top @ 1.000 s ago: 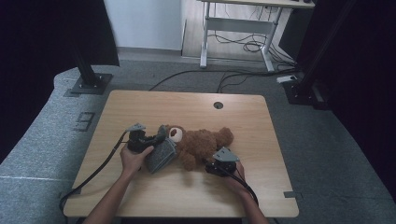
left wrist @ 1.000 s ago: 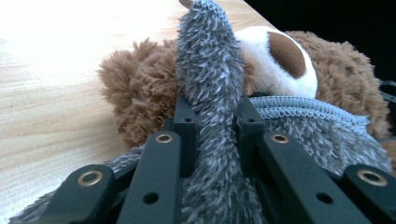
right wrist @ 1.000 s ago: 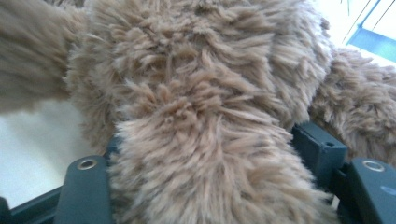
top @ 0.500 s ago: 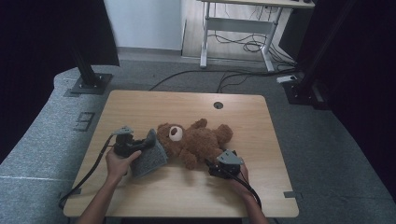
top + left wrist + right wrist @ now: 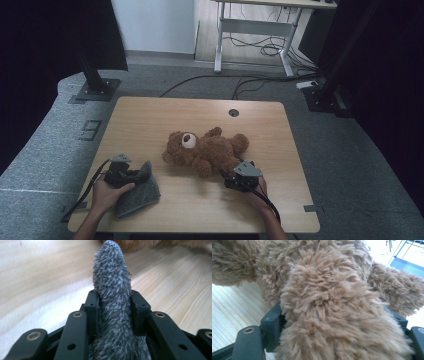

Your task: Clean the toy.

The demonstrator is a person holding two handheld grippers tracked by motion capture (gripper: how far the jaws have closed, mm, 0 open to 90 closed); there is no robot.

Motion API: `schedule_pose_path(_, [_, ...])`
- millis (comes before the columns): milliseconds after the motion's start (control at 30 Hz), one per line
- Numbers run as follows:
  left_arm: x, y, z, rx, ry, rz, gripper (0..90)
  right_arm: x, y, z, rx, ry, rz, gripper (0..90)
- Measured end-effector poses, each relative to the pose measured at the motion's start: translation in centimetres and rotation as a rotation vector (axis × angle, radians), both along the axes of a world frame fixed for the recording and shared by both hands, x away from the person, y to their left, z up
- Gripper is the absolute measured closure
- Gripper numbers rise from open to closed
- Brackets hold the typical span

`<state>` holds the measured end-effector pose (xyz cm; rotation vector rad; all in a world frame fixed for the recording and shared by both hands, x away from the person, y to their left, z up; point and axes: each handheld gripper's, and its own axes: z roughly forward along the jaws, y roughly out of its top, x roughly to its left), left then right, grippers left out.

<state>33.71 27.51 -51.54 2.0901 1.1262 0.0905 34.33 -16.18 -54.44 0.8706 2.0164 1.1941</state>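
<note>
My left gripper (image 5: pixel 131 176) sits at the near left corner of the table (image 5: pixel 150 120) with a fold of the grey fuzzy cloth (image 5: pixel 137 192) standing up between its jaws. In the left gripper view the cloth (image 5: pixel 112 290) fills the gap and both pads lie against its sides, so I read it as clamped on the cloth, though the jaws have just been opening a little with the fabric between them. The rest of the cloth lies flat on the wood under and beside my left hand (image 5: pixel 106 194), its long side running from the gripper toward the near edge.

My right gripper (image 5: pixel 231 179) is closed around a leg of the brown teddy bear (image 5: pixel 207 150); in the right gripper view the furry limb (image 5: pixel 332 315) bulges out between the two jaws, which have widened slightly and then held. My right hand (image 5: pixel 256 192) is just behind it.

The bear lies on its back near the middle of the table, well apart from the cloth. Its long axis runs roughly left to right across the table, tilted a little: head and pale muzzle (image 5: pixel 188 140) point to the left, the legs to the right and toward me.
</note>
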Motion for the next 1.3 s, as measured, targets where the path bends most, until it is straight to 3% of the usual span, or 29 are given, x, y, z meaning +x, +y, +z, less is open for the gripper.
schedule_pose_path(133, [-0.7,0.4,-0.9,0.06,0.019,0.001,60.1,-0.1,0.0,0.0,-0.004,0.002,0.002,23.2])
schedule_pose_path(233, [-0.8,0.6,-1.5,0.076,0.016,0.015,54.6,-0.1,0.0,0.0,-0.002,0.002,0.005,23.1])
schedule_pose_path(333, [-0.6,0.9,-1.5,0.077,-0.005,0.025,43.0,-0.1,0.0,0.0,-0.002,0.002,0.005,23.0])
schedule_pose_path(433, [-0.4,1.2,-1.1,0.023,-0.014,0.005,27.2,-0.1,0.0,0.1,0.002,0.003,0.005,22.7])
schedule_pose_path(500, [-0.4,1.2,-0.6,0.03,-0.043,0.003,17.5,-0.2,-0.1,0.1,0.004,0.005,0.007,22.4])
schedule_pose_path(667, [-0.3,1.2,1.0,0.014,-0.131,0.012,5.8,-0.1,-0.1,0.2,0.013,0.002,0.007,22.1])
schedule_pose_path(800, [0.0,1.0,2.0,-0.027,-0.193,0.028,4.2,-0.2,-0.4,0.4,0.028,0.002,0.003,22.0])
schedule_pose_path(933, [0.4,-0.1,2.9,-0.061,-0.216,0.01,6.7,-0.2,-1.1,0.7,0.054,0.001,-0.012,23.3])
schedule_pose_path(1133, [2.5,-3.6,4.1,-0.093,-0.245,-0.067,14.8,0.3,-1.8,0.6,0.054,0.005,-0.023,32.3])
schedule_pose_path(1300, [5.2,-7.1,3.7,-0.088,-0.233,-0.102,16.8,0.7,-1.9,0.4,0.059,0.015,-0.004,36.4])
